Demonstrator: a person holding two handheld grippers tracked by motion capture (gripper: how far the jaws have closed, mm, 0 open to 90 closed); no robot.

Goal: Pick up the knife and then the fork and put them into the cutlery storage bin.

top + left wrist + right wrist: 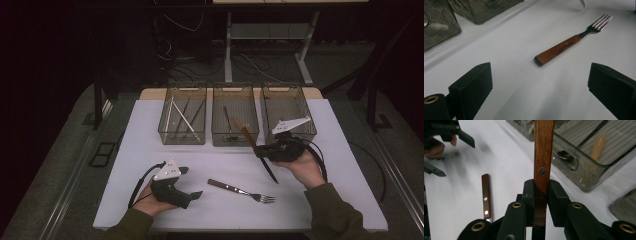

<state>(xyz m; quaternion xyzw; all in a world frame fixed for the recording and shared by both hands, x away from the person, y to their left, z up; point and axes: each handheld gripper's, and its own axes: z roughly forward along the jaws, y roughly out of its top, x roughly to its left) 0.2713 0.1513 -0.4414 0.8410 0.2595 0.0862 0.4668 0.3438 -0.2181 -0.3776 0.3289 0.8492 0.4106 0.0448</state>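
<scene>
Right hand-held gripper (272, 150) clamped on knife (255, 149) by its wooden handle, above the tabletop (150, 150) just before the middle bin (235, 121). Keep handle up, blade low, lower slowly inside. Left hand-held gripper (190, 182) gaping wide, empty, near fork (241, 190).

High view looks down on the table (150, 200); claw views, close, share the fork (564, 46).

Three clear bins stand in a row at the far edge of the white desk (150, 200): the left bin (182, 135) holds pale and dark sticks, the middle bin (235, 137) a dark utensil, the right bin (280, 100) behind, with cables (180, 65) on the floor beyond.
</scene>
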